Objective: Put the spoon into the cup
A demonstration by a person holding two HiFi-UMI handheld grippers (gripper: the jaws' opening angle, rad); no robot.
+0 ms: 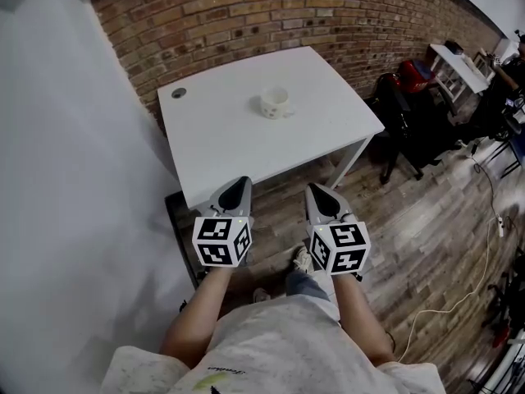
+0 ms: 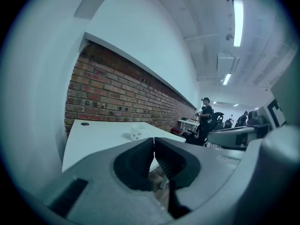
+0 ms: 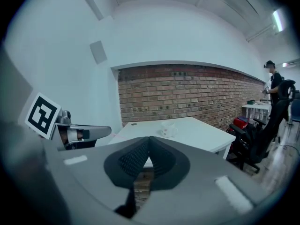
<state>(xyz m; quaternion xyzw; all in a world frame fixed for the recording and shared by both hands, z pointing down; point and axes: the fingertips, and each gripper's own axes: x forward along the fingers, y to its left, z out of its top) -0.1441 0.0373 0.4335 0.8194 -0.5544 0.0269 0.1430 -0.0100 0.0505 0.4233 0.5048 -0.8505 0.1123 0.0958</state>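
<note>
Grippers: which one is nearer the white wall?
The left gripper; it's beside the table's wall-side corner, while the right gripper hangs over the wood floor.

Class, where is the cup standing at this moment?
In the head view the cup stands on the white table, toward its far edge by the brick wall, right of the dark round hole.

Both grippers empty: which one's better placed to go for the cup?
Left, but only marginally. Both are shut on nothing and sit short of the cup. The left gripper has its tip at the near edge of the table, while the right gripper hangs over the floor. I can't see a spoon.
</note>
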